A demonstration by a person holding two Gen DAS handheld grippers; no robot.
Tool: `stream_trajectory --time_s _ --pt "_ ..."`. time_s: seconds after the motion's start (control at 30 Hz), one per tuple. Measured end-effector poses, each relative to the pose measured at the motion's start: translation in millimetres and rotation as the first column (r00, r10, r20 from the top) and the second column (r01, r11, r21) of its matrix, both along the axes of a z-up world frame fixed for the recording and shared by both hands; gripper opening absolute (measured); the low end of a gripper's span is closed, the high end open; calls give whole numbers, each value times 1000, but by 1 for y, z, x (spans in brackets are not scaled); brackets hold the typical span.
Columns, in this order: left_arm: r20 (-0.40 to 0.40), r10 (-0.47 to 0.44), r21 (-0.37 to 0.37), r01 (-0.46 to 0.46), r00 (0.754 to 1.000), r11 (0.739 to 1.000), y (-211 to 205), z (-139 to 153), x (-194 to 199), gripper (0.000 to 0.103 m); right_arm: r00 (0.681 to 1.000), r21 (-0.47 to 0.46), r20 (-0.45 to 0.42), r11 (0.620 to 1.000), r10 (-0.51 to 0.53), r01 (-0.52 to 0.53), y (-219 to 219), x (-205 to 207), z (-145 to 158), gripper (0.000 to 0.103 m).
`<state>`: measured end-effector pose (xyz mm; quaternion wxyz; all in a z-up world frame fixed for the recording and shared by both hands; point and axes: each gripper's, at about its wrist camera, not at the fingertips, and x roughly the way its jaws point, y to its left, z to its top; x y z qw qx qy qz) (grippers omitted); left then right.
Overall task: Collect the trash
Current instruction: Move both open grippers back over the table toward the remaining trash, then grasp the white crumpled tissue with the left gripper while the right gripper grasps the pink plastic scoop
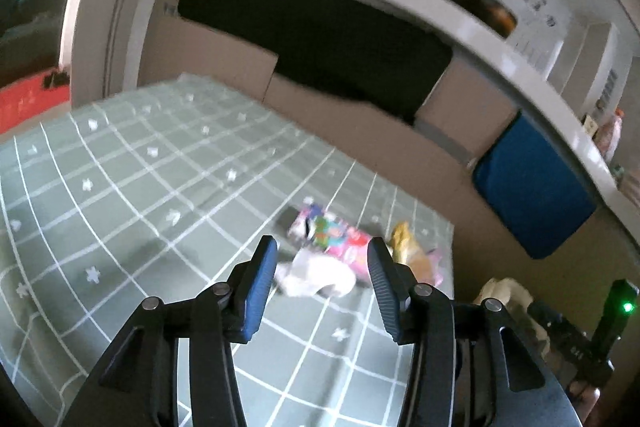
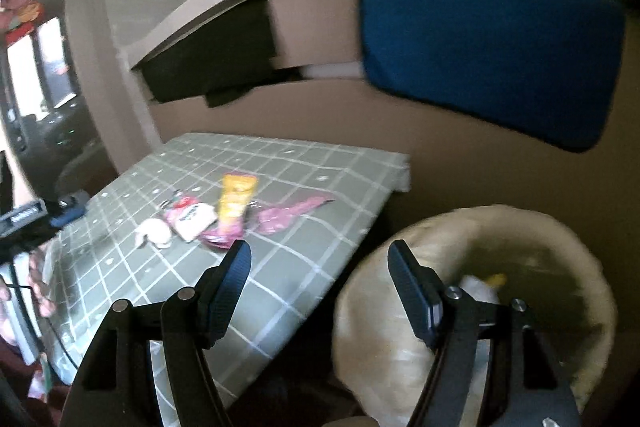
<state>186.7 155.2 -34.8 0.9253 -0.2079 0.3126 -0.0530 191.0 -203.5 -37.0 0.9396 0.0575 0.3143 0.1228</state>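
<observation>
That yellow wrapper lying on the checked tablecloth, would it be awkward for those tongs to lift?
Probably not heavy: the yellow wrapper lies flat and looks empty, so likely very light. It looks like thin film, so it would probably flop and crumple rather than stay stiff. Its smooth surface may slip, and it overlaps the pink wrapper, which might drag along.

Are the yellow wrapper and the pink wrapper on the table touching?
Touching. The right wrist view shows the yellow wrapper lying with its lower end overlapping the pink wrapper, no gap between them.
</observation>
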Motion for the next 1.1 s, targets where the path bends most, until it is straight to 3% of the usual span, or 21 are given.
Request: stream_trajectory --time_s 0.17,0.33,0.47,0.67,0.87,1.0,1.1 --pt "-81 -66 -36 63 995 997 -10 -21 19 48 999 -80 -30 996 35 -37 28 17 -15 69" --pt "-127 -205 -62 199 970 978 -48 -24 52 48 999 -106 -36 994 7 -11 28 29 -23 68" --pt "-140 -297 -30 296 945 955 -85 -25 91 48 998 -81 -48 996 -31 27 16 38 -26 68" --pt "-212 -303 -31 304 929 952 -106 -50 136 48 996 -9 -90 1000 -24 23 11 52 -33 69" --pt "-184 -321 13 328 929 944 -87 -53 114 47 995 -20 -92 999 42 -44 39 66 -42 69" --pt "-199 -274 19 284 941 959 -56 -55 95 47 992 -16 -90 995 92 -94 63 82 -47 69" --pt "-194 -236 -17 237 952 971 -28 -50 81 47 990 -20 -117 997 76 -79 71 101 -54 69"
